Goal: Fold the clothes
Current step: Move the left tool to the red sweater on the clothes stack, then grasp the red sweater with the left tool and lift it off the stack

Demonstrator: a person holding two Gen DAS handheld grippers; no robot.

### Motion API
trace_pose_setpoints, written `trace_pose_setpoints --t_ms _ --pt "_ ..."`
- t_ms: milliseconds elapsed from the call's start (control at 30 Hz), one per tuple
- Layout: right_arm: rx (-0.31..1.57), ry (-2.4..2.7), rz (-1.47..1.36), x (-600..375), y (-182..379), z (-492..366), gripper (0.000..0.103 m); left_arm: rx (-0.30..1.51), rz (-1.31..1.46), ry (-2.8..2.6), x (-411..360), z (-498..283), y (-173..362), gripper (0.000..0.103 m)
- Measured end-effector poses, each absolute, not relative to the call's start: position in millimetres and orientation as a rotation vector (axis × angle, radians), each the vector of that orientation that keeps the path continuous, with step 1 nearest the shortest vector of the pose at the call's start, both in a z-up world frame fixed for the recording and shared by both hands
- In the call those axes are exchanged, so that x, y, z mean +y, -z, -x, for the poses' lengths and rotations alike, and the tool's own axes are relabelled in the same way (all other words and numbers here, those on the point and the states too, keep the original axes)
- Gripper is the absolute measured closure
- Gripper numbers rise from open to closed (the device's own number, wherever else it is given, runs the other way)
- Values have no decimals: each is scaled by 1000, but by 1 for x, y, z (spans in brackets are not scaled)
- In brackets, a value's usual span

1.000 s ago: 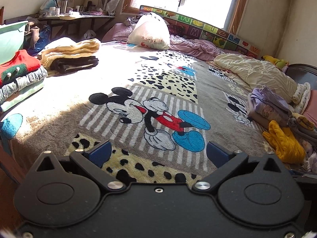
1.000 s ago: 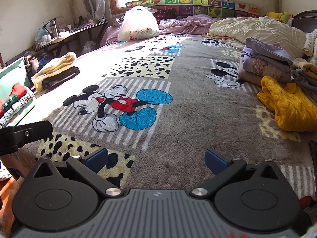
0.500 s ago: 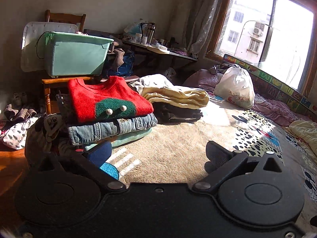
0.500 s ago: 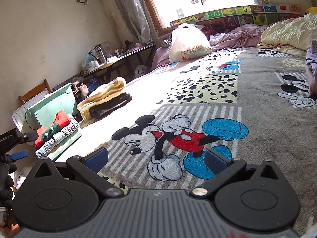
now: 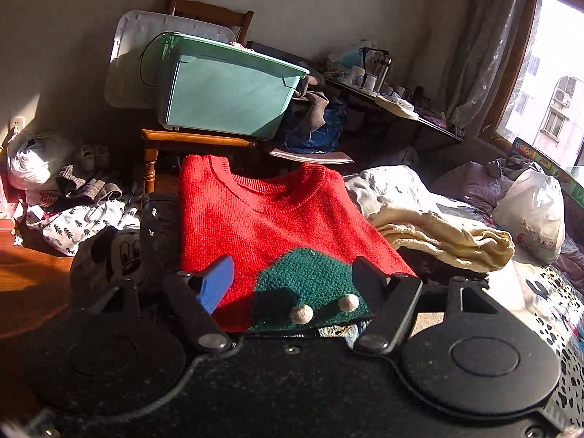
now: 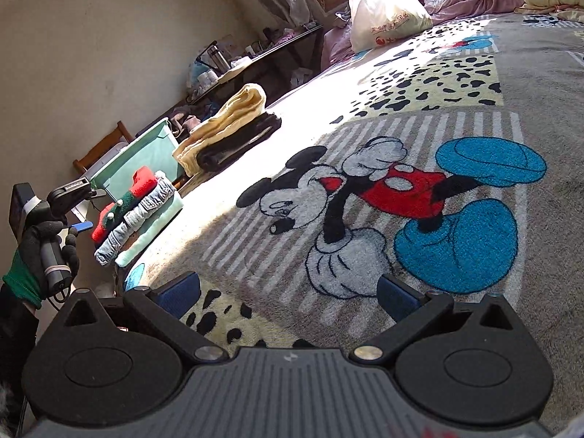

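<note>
While its jaws narrow, unclamped, the left tool (image 5: pixel 292 283) tilts over the red sweater (image 5: pixel 270 226).

Both grippers are black, with round housings, silver screws and blue pads: the left gripper (image 5: pixel 292 284) smooth-bodied, the right gripper (image 6: pixel 288 295) ribbed grey. The left hand (image 6: pixel 45 244) wears a dark knit glove with a green cuff over a black sleeve.

Red print on white bag (image 6: pixel 383 11), unreadable; no other text.
</note>
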State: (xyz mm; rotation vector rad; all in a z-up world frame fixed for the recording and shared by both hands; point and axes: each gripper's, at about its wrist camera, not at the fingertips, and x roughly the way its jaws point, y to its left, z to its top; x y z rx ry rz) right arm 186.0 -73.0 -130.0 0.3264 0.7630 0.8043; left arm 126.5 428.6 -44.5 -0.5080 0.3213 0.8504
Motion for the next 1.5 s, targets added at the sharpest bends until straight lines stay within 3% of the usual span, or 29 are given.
trace_pose_setpoints --t_ms 133,233,267,300,400,600,933,967,1000,1067,1267,1433,1467,1500 --pt "798 -787 -334 -73 144 -189 0 380 444 -896 445 -143 49 49" --pt "801 -787 -321 -71 147 -189 0 434 419 -881 456 -151 48 68" --pt "800 -788 -315 -71 146 -189 0 445 409 -873 457 -152 46 91" --pt "800 -789 -312 -70 146 -189 0 457 404 -867 457 -154 46 98" --pt "801 -791 -313 -72 146 -189 0 492 369 -847 453 -157 45 103" --pt "791 -784 -344 -84 139 -185 0 442 520 -667 446 -121 27 103" --pt "759 -777 -392 -111 125 -185 0 440 474 -507 399 -87 12 103" --pt "758 -778 -393 -112 125 -185 0 433 463 -531 400 -87 13 93" --pt "757 -779 -394 -112 124 -185 0 417 439 -567 399 -85 11 64" --pt "756 -781 -392 -112 124 -185 0 368 377 -643 398 -81 6 36" --pt "770 -773 -388 -111 129 -188 0 359 391 -792 435 -100 6 36" --pt "792 -782 -383 -108 133 -189 0 504 492 -827 473 -125 36 37" --pt "791 -784 -381 -108 133 -189 0 511 475 -825 472 -126 40 58" --pt "789 -785 -378 -107 133 -188 0 520 445 -823 469 -128 43 87"
